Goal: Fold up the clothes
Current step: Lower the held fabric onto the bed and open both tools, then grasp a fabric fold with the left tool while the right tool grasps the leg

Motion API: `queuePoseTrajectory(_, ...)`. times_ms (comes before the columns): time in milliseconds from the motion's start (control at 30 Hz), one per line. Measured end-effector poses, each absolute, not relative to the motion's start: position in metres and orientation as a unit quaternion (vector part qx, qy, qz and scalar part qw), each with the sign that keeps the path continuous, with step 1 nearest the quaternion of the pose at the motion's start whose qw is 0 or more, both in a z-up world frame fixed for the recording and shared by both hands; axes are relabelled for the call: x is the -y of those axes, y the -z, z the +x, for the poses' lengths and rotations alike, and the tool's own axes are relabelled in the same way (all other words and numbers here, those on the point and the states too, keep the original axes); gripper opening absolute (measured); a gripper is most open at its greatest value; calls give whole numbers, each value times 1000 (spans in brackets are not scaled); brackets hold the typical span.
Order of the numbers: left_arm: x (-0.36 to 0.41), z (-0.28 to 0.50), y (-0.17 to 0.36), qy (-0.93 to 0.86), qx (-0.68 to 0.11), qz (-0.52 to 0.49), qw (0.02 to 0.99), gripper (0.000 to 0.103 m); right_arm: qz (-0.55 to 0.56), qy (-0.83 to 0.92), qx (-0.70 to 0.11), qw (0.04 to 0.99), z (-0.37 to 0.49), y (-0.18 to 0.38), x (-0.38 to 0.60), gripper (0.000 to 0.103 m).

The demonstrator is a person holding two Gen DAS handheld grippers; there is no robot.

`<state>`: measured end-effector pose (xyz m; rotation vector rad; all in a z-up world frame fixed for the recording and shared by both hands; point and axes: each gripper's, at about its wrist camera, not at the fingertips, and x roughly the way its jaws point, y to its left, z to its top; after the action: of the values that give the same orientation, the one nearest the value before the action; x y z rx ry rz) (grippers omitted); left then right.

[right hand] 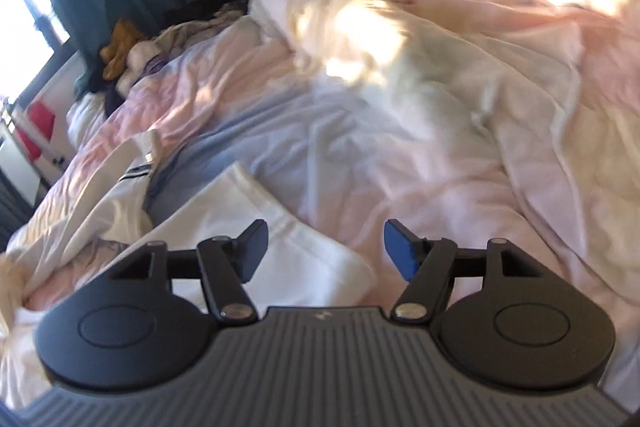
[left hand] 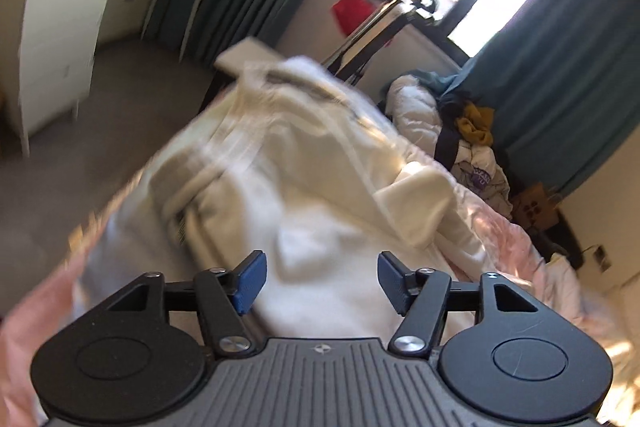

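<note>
**On the bed, nothing picked up yet**

Across the pink duvet [right hand: 460, 195] sprawls a cream garment [left hand: 288, 163], crumpled, looks soft and floppy, probably best pinched at a cuff [left hand: 416, 199] or hem. Left gripper [left hand: 322, 281] and right gripper [right hand: 325, 251] both gape wide, holding nothing.

Garment [left hand: 304, 163] was cream-white, with a dark-striped band at its edge; bedding [right hand: 460, 195] was pale pink with a light blue patch. Curtains [left hand: 560, 59] were teal. Pile at the bed's far end held a mustard-yellow item [left hand: 476, 123]; gripper pads [left hand: 250, 281] were blue on black arms.
</note>
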<state>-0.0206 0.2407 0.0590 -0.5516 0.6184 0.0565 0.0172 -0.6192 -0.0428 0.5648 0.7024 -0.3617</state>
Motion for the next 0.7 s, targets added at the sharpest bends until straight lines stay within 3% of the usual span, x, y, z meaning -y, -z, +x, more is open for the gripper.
queuePoseTrajectory(67,-221,-13,-72,-5,-290,-236,928,77,274,149,-342,886,37,41,615,68)
queuePoseTrajectory(233,-165,51,-74,67,-304,-163,936,78,294,66,-349,887,123,34,597,68)
queuePoseTrajectory(467,-109,181,-35,112,-316,-84,938,79,337,-22,-361,869,271,37,573,68)
queuePoseTrajectory(700,-82,292,12,161,-363,-54,916,77,358,-21,-393,846,381,78,559,67)
